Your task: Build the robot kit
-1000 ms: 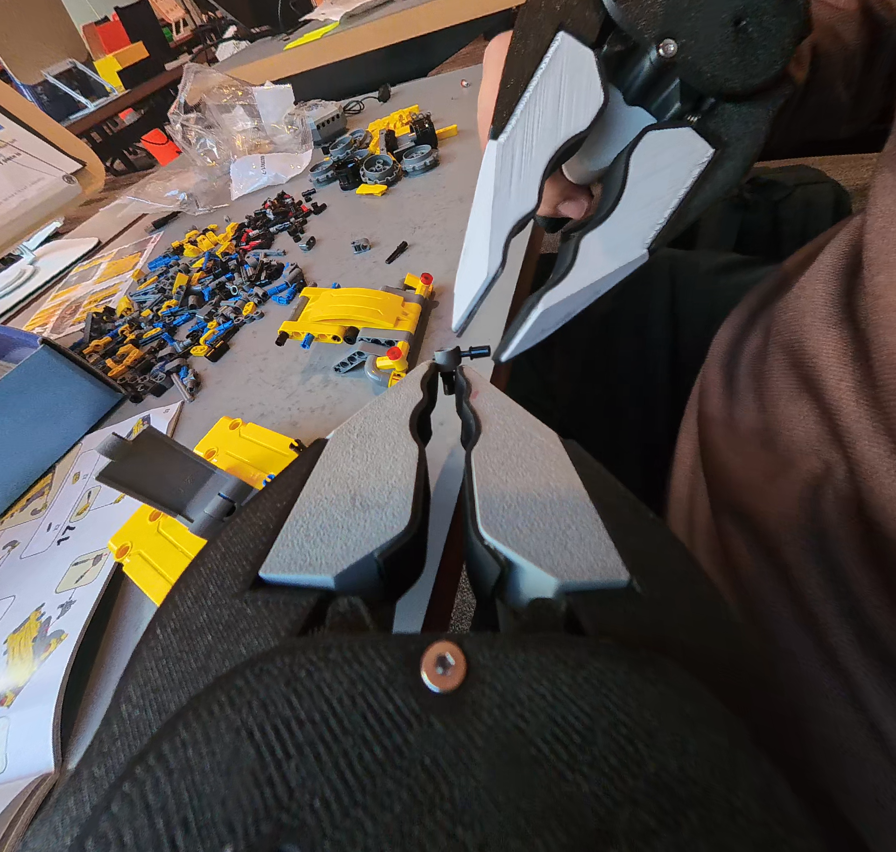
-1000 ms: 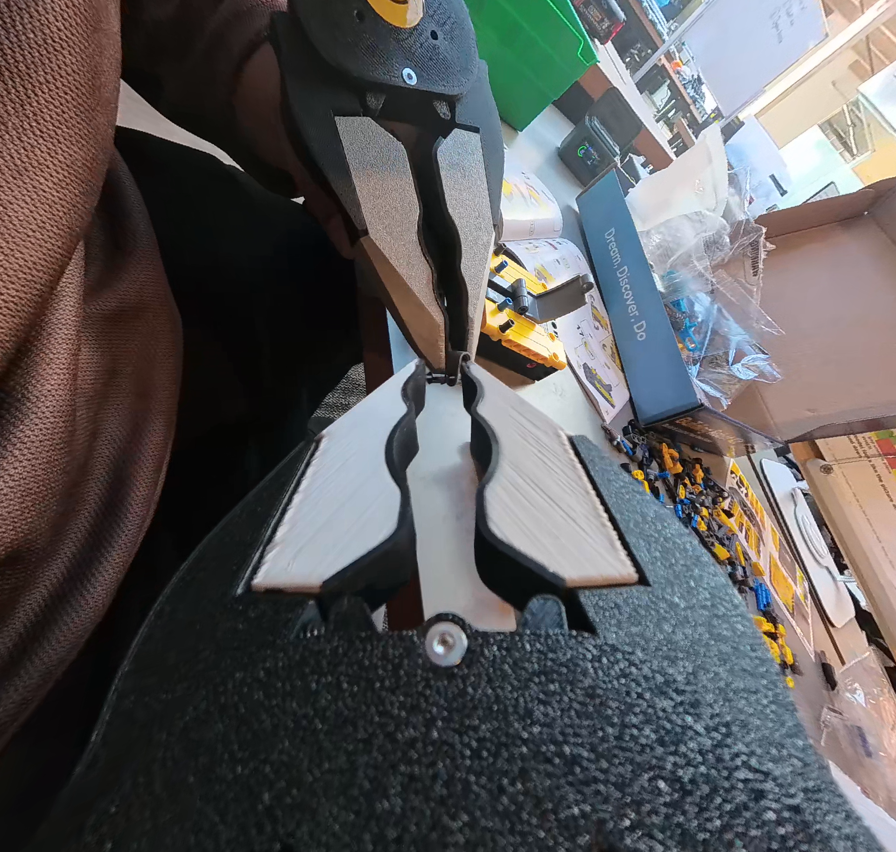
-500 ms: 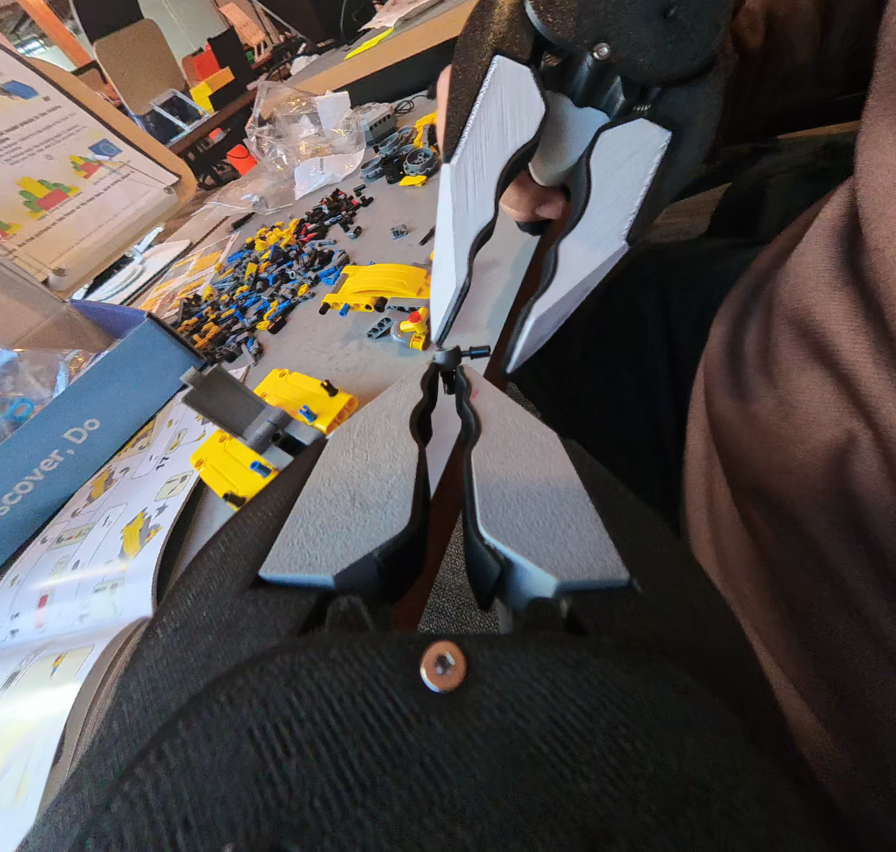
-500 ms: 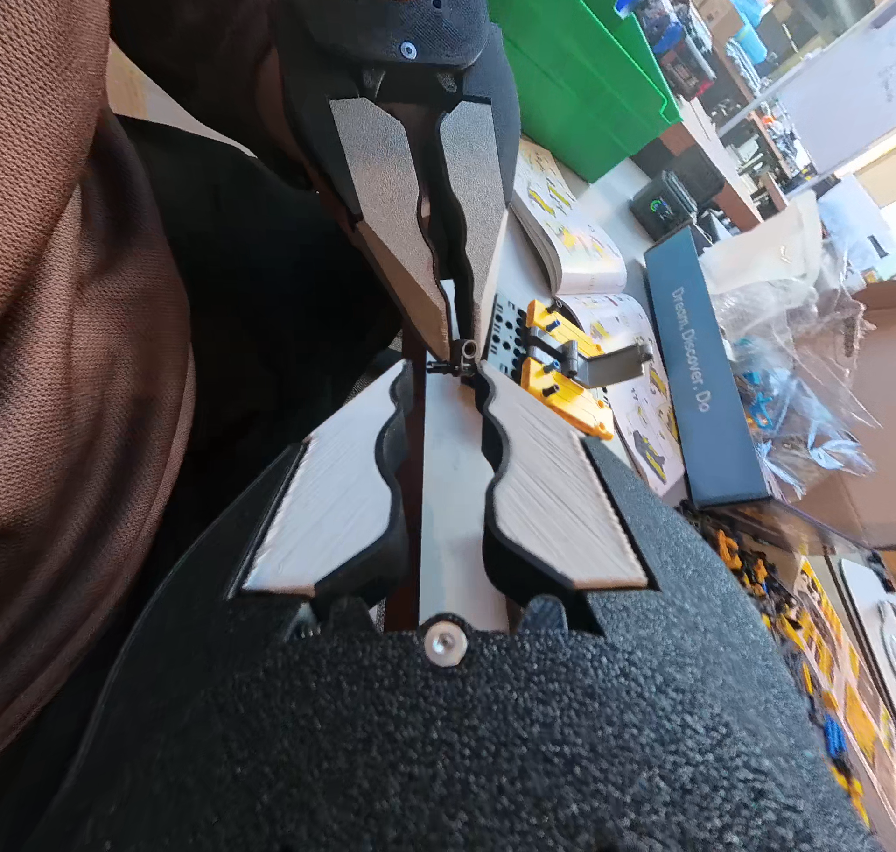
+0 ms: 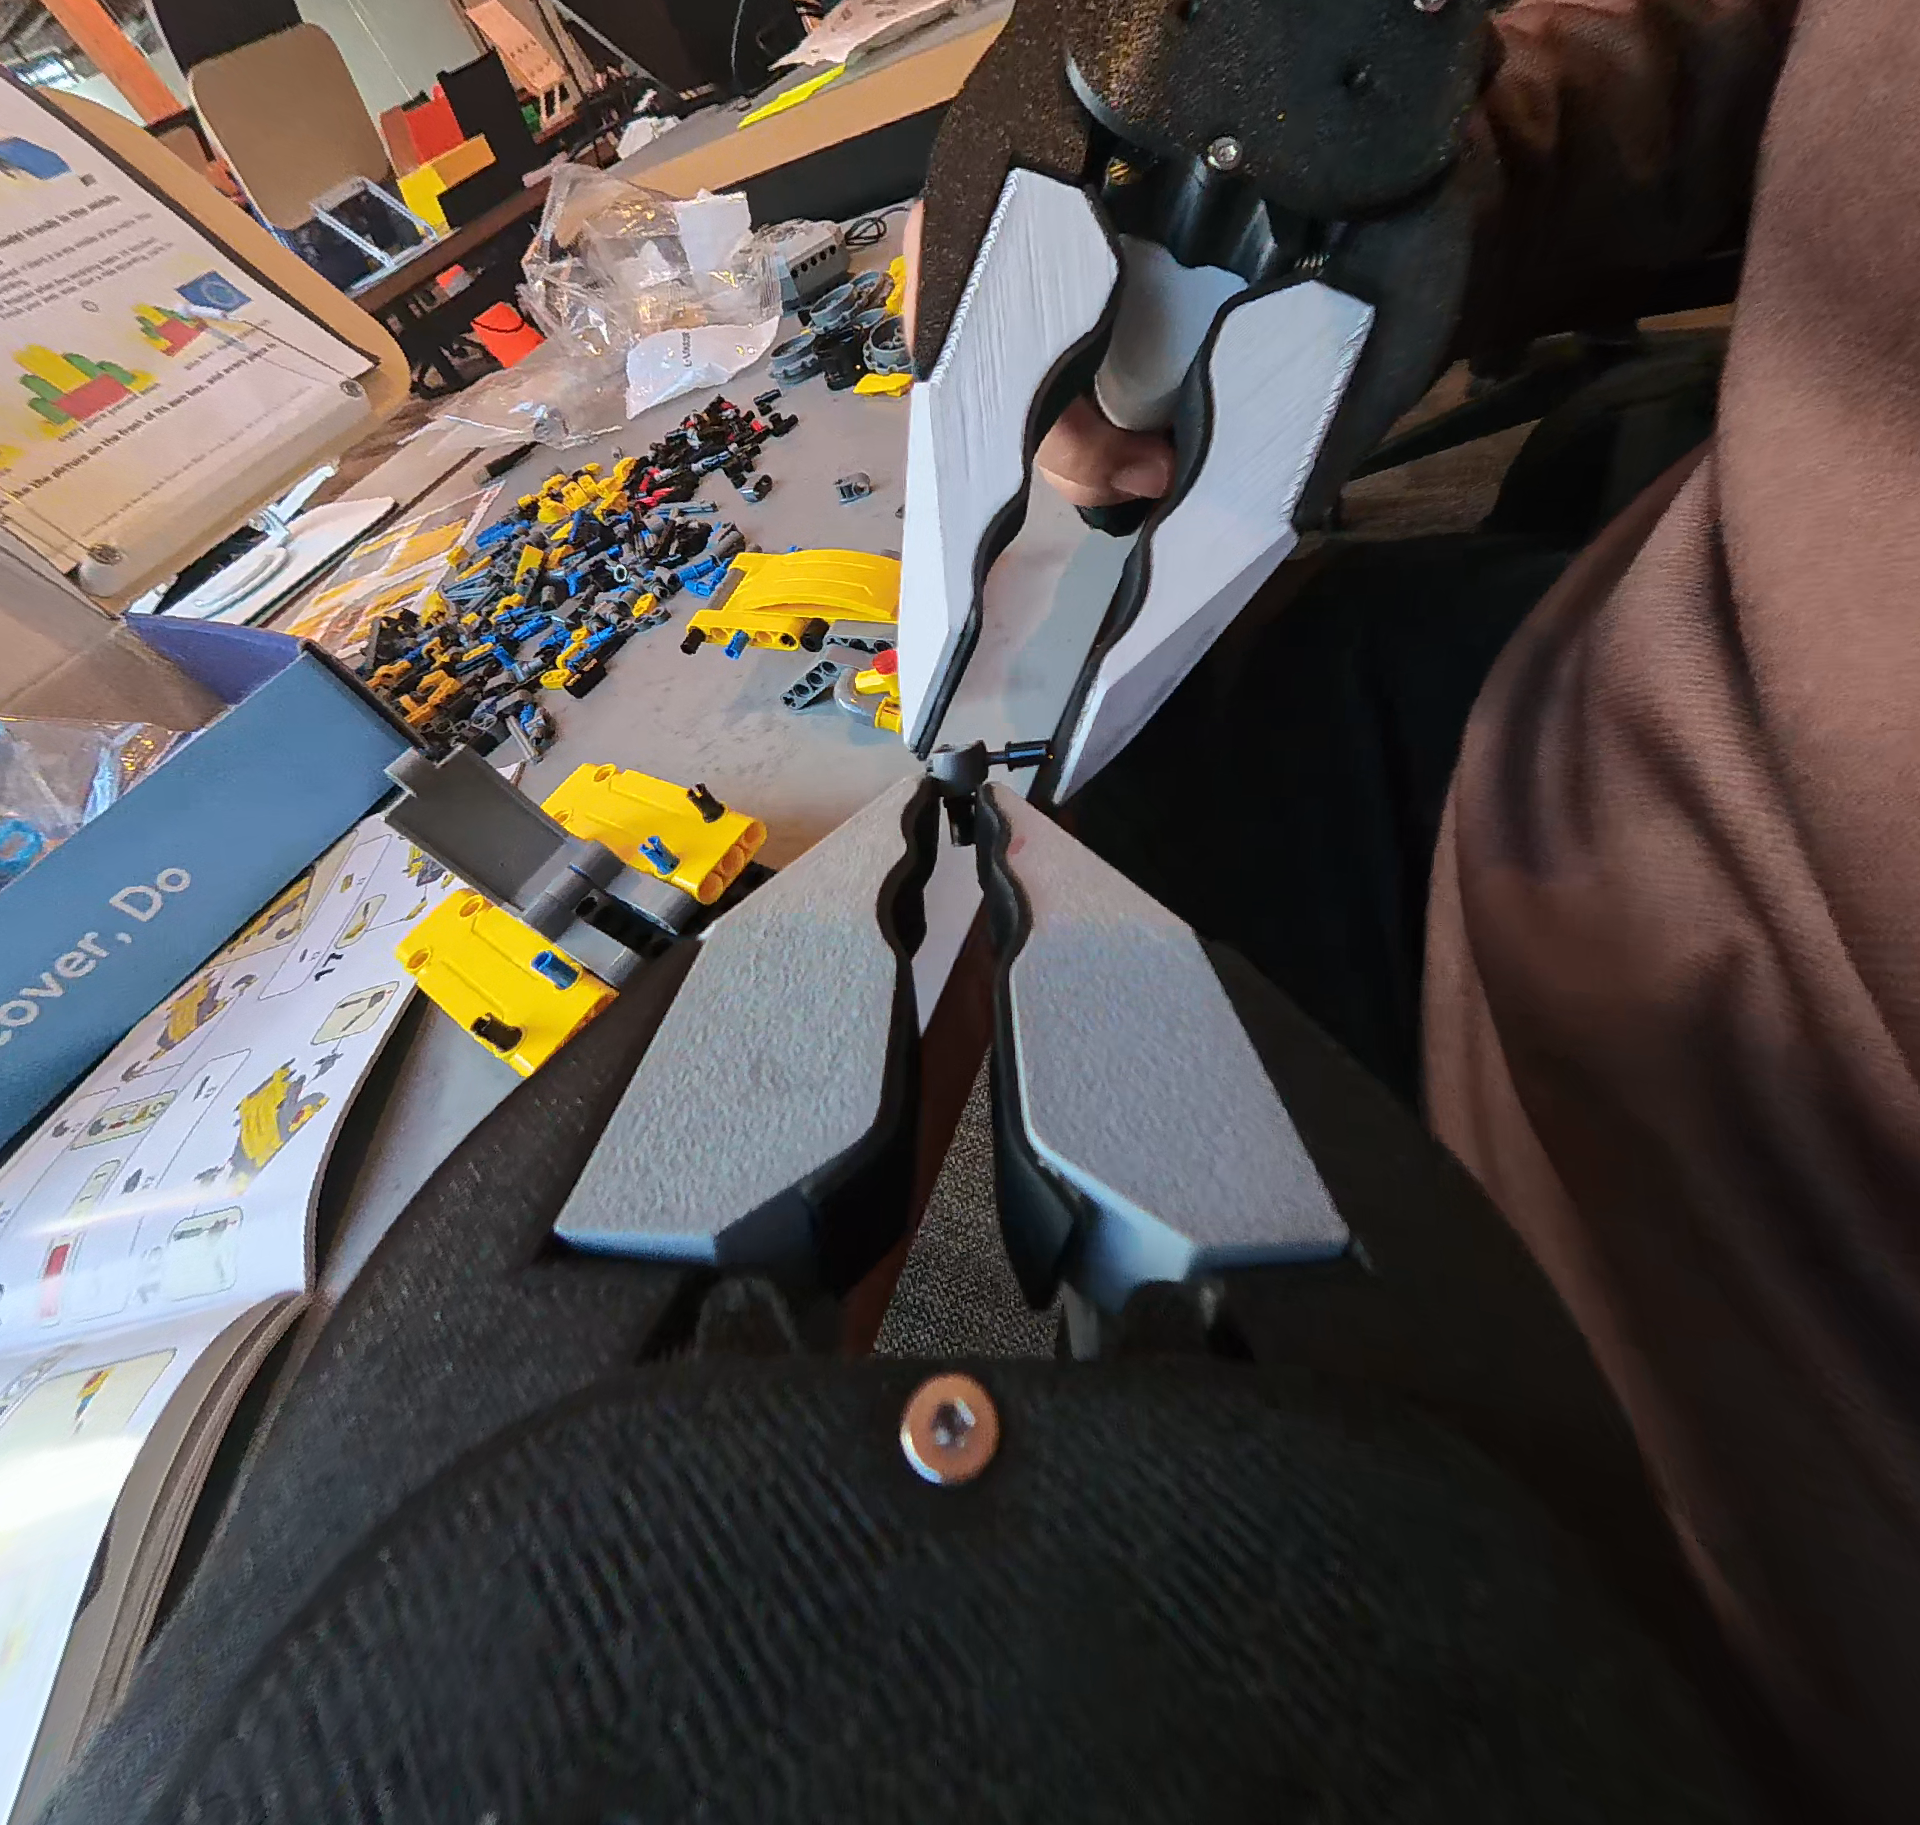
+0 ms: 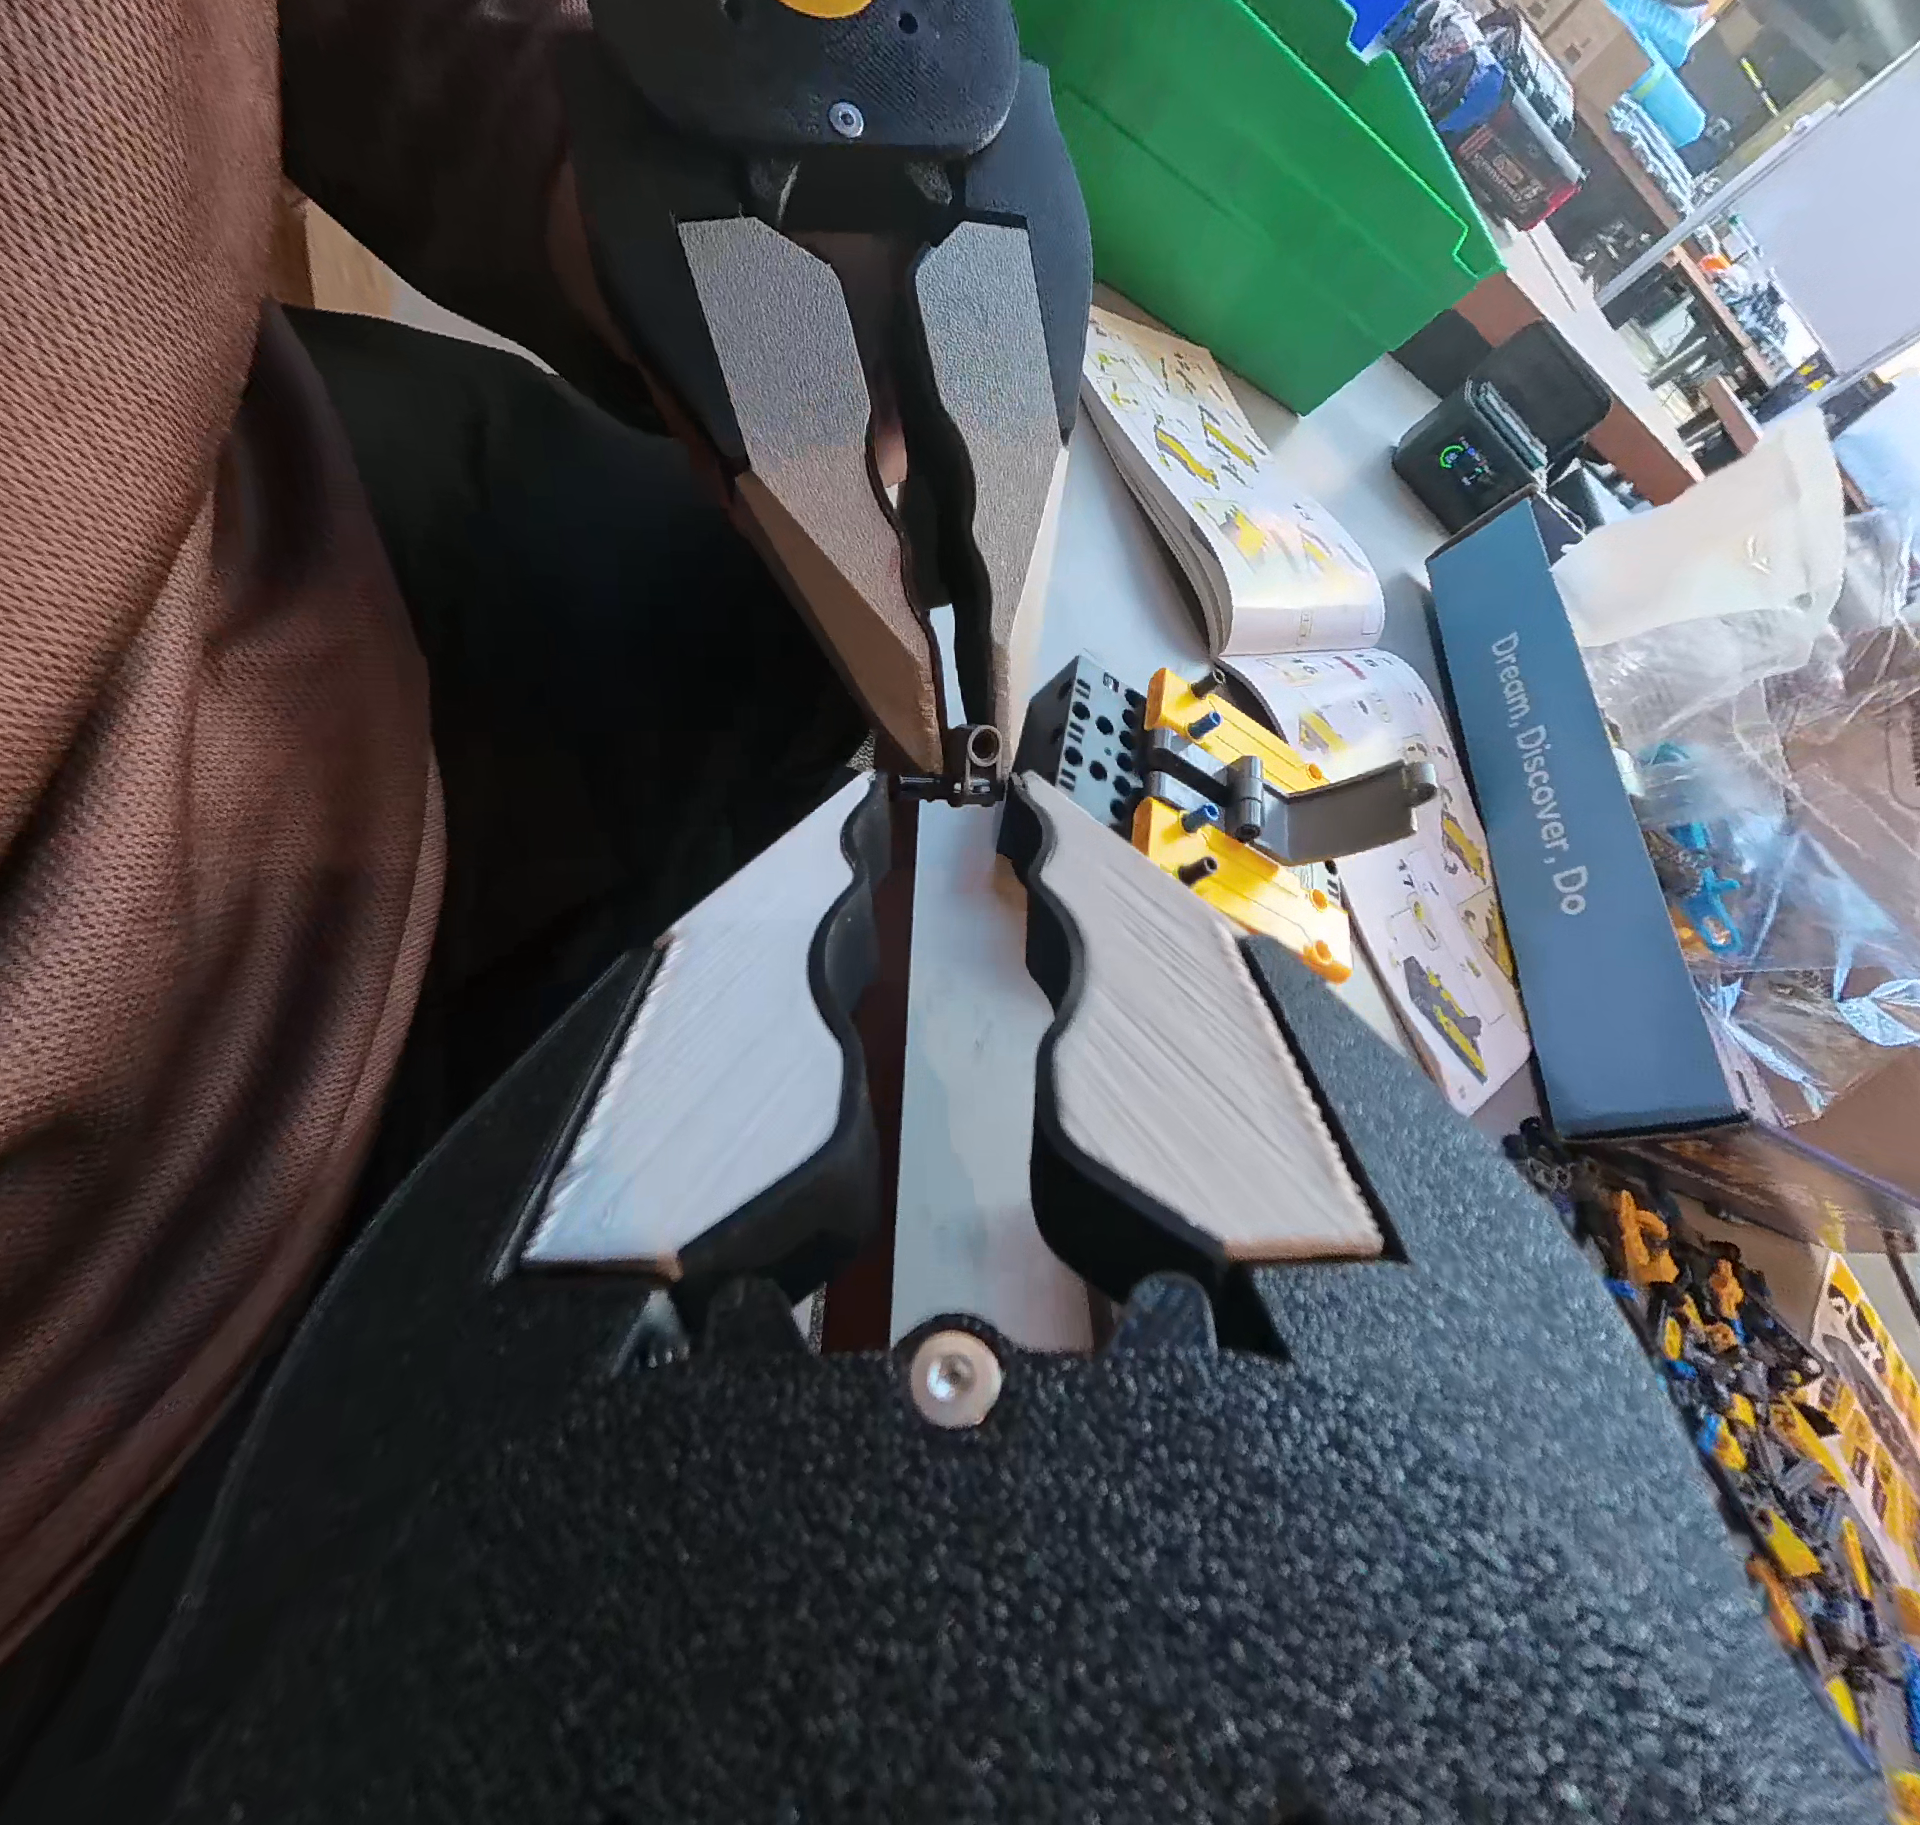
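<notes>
1. Left claw (image 5: 961,807) stays pinched on a small grey connector (image 5: 954,767) with a black pin (image 5: 1013,755).
2. Right claw (image 6: 948,788), part open, has closed in, straddling both above the counter (image 5: 675,705) edge.

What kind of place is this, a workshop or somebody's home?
Probably a workshop or maker lab, not a home: a table strewn with loose bricks, an open booklet, green bins and further cluttered benches behind.
</notes>
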Demonstrator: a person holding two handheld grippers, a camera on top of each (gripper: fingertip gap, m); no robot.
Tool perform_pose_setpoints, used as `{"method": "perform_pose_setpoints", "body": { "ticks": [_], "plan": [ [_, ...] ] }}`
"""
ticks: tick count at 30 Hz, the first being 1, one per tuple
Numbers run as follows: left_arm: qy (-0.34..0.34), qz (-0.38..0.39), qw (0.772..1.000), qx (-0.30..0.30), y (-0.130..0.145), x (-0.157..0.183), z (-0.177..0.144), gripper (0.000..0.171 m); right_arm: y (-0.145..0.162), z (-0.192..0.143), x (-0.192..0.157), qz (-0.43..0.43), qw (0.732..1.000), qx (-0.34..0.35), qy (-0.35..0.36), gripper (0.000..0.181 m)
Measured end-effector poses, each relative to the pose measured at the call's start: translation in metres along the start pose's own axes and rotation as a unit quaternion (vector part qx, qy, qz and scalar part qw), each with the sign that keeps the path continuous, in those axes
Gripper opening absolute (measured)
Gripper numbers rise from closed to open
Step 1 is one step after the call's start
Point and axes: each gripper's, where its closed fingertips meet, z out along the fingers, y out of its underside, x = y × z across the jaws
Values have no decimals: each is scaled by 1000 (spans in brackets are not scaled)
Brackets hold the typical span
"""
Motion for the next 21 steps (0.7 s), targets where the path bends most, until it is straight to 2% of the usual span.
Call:
{"method": "perform_pose_setpoints", "body": {
  "ticks": [8,16,21],
  "plan": [
    [17,-17,1000,20,-7,-3,11,4,10,-12,10,35,999,-2,23,19],
    [21,-64,998,15,-13,-11,29,5,20,-29,14,57,996,-17,60,19],
    [58,-91,994,20,-18,-5,39,4,28,-39,14,64,994,-34,83,19]
  ]
}}
